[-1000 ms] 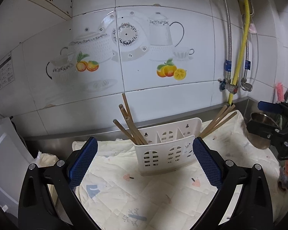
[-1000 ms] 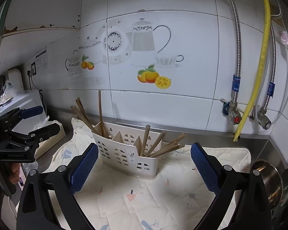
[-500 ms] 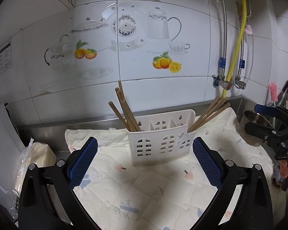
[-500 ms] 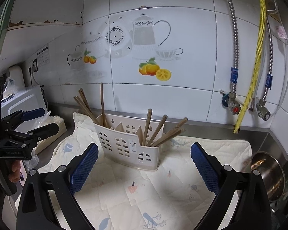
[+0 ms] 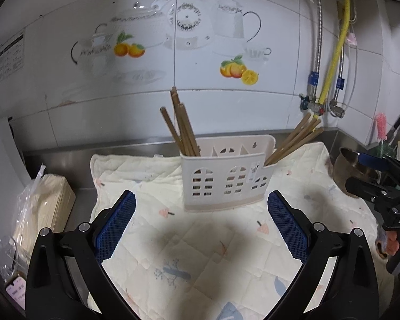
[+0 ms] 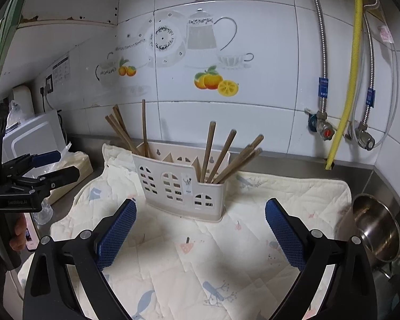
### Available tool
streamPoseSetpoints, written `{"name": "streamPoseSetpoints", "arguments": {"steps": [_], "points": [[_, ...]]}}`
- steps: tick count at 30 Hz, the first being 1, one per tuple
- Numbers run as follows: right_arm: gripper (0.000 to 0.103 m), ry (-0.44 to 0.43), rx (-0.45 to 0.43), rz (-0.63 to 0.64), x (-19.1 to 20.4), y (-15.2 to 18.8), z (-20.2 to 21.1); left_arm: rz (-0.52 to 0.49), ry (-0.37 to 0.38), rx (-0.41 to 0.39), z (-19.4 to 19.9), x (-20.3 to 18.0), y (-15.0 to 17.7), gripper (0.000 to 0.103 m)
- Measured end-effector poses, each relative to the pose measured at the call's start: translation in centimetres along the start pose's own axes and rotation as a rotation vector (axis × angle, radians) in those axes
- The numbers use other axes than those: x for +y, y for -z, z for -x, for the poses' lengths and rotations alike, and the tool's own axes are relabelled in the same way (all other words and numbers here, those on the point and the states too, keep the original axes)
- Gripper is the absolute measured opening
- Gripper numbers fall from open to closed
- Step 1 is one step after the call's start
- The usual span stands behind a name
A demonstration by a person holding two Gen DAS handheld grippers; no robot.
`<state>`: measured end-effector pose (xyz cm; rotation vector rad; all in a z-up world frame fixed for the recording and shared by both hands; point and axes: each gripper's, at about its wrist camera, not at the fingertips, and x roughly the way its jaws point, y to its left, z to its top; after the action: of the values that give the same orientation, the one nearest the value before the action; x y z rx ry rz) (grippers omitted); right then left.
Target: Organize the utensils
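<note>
A white plastic utensil caddy (image 5: 226, 181) with arched cut-outs stands on a quilted cloth (image 5: 189, 245); it also shows in the right wrist view (image 6: 181, 184). Several brown chopsticks (image 5: 181, 128) stand in its left compartment and several more (image 5: 296, 138) lean out of its right compartment; the right wrist view shows both bunches (image 6: 125, 133) (image 6: 226, 157). My left gripper (image 5: 201, 221) is open and empty, in front of the caddy. My right gripper (image 6: 200, 226) is open and empty, also in front of it.
A steel pot (image 6: 373, 229) stands at the cloth's right edge. A bagged pack of wooden sticks (image 5: 40, 213) lies left of the cloth. A tiled wall with pipes and valves (image 6: 325, 128) stands behind. A white appliance (image 6: 32, 138) is far left.
Both grippers have pulled back from the caddy and tilted down, so it looks smaller and more cloth shows. Both stay open and empty.
</note>
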<state>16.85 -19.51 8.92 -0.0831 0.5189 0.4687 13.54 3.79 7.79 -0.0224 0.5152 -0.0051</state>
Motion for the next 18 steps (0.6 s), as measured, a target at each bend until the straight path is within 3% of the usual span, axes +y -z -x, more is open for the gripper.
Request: {"name": "streamPoseSetpoints", "arguments": {"steps": [18], "points": [[0.095,0.054,0.023,0.019,1.7,3.9,0.7,0.016,-0.034,0.039,1.7,0.0,4.4,0.098]]}}
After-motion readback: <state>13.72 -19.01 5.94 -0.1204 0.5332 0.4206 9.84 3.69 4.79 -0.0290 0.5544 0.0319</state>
